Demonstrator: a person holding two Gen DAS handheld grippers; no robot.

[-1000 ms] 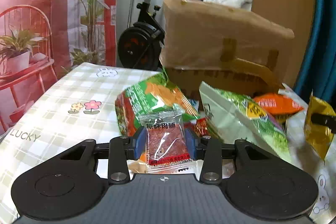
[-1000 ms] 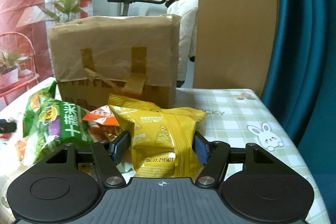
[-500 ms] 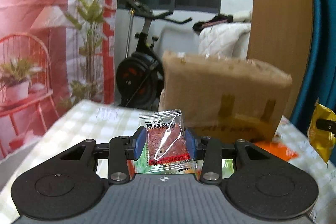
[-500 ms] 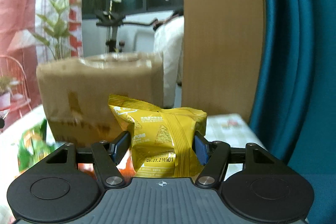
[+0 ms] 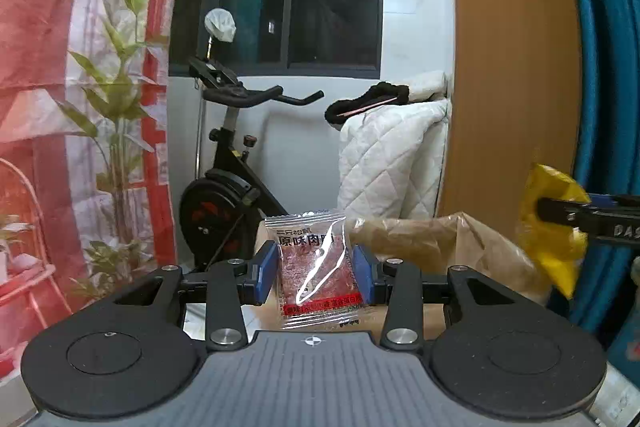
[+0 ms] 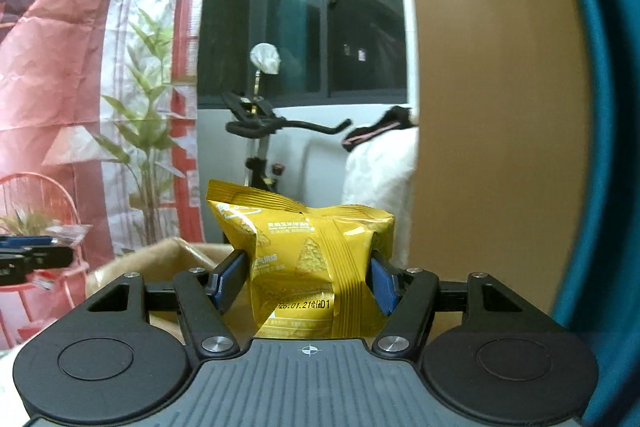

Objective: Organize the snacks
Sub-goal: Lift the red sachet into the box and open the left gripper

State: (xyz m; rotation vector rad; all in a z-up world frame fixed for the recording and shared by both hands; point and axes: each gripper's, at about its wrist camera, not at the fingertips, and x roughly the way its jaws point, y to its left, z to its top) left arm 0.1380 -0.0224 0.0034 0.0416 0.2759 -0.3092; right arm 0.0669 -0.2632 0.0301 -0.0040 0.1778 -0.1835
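My left gripper (image 5: 315, 269) is shut on a small clear packet of red dried meat (image 5: 316, 279) and holds it upright, raised to the level of the top of the brown cardboard box (image 5: 432, 239). My right gripper (image 6: 306, 281) is shut on a yellow snack bag (image 6: 304, 267), also raised. The yellow bag shows at the right edge of the left wrist view (image 5: 550, 227). The left gripper shows at the left edge of the right wrist view (image 6: 28, 261). The open box top lies just beyond both grippers (image 6: 168, 255).
An exercise bike (image 5: 224, 187) and a white quilted cover (image 5: 392, 155) stand behind the box. A wooden panel (image 5: 512, 67) and a teal curtain (image 5: 600, 47) are on the right. A red printed backdrop with a plant (image 5: 80, 87) is on the left.
Both grippers have risen from the table with their packets. The snack pile and tablecloth have dropped out of view, and the box now sits low in both views.
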